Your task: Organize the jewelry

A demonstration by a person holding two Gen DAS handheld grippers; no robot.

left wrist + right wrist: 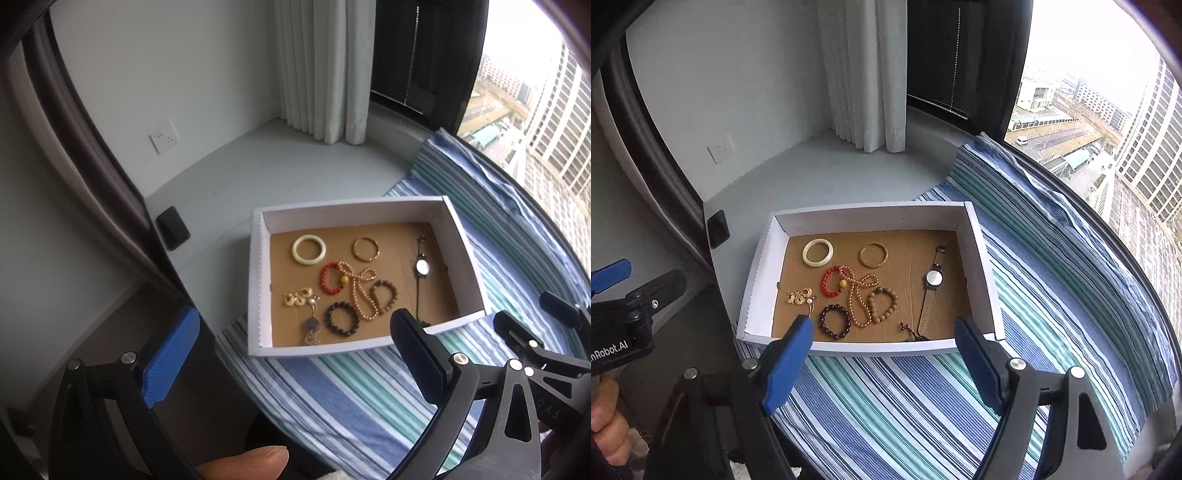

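Observation:
A white cardboard box point(258, 280) point(757, 291) with a brown floor holds the jewelry. Inside lie a white bangle point(309, 250) point(817, 252), a gold bangle point(365, 249) point(873, 254), a red bead bracelet point(328, 278) point(829, 282), a gold bead necklace point(360, 291) point(858, 295), two brown bead bracelets point(341, 317) point(834, 319), gold earrings point(299, 297) point(799, 296) and a wristwatch point(421, 267) point(932, 278). My left gripper point(295, 365) is open and empty, in front of the box. My right gripper point(886, 360) is open and empty at the box's near wall.
The box sits on a blue and green striped cloth point(332, 387) point(905, 398) on a grey window ledge point(221, 184). A small black object point(173, 228) point(717, 227) lies left of the box. White curtains point(321, 66) hang behind. The window point(1108, 129) is at the right.

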